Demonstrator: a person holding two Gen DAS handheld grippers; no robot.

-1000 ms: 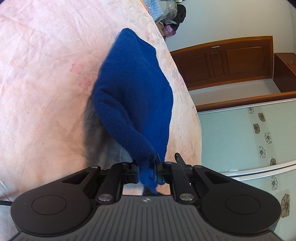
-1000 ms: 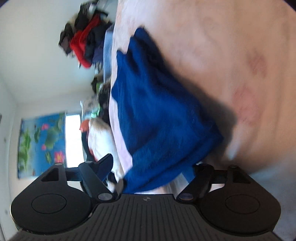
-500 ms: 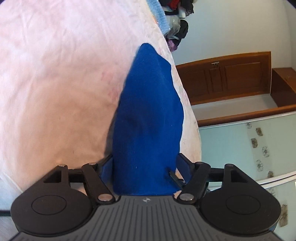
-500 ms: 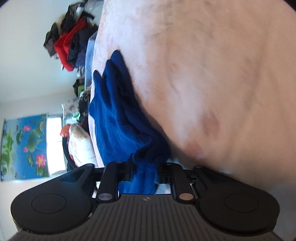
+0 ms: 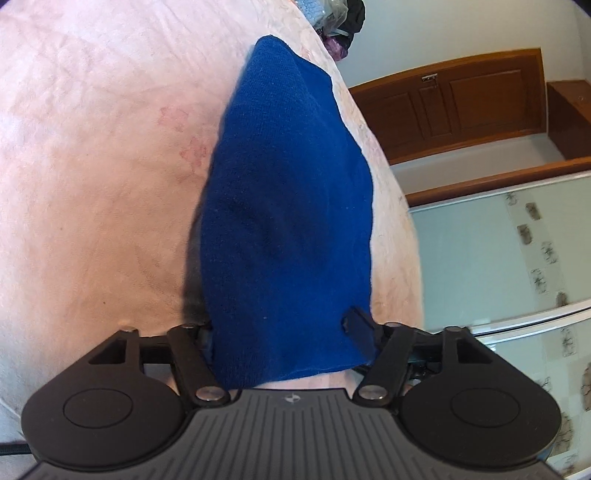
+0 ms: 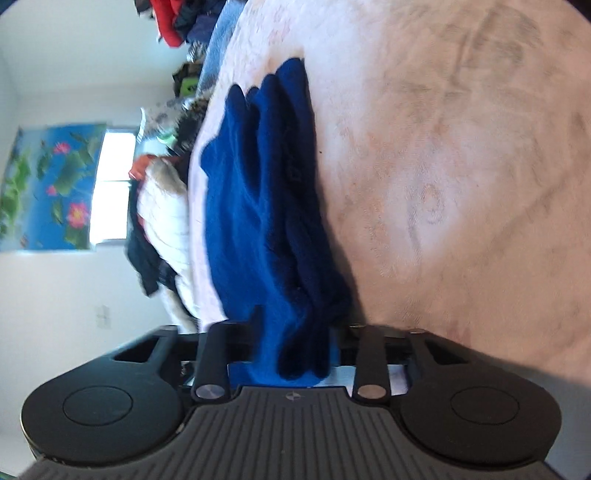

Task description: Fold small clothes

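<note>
A blue knitted garment (image 5: 288, 206) lies folded on a pink bedspread (image 5: 92, 166), near the bed's right edge in the left wrist view. My left gripper (image 5: 284, 332) is open, its fingers standing either side of the garment's near end. In the right wrist view the same blue garment (image 6: 273, 221) lies bunched in folds along the bed's edge. My right gripper (image 6: 295, 343) stands partly open, with the garment's near end between its fingers, which are spread wider than the cloth.
A wooden door (image 5: 461, 103) and a glass panel with flower prints (image 5: 517, 258) stand beyond the bed's right edge. A pile of clothes (image 6: 162, 206) and a flowered curtain (image 6: 48, 192) lie past the bed's other edge. More clothes (image 6: 177, 18) are heaped at the far end.
My left gripper opened and let go of the blue garment, which now lies flat between its fingers. My right gripper closed on the garment's end, then spread its fingers again.
</note>
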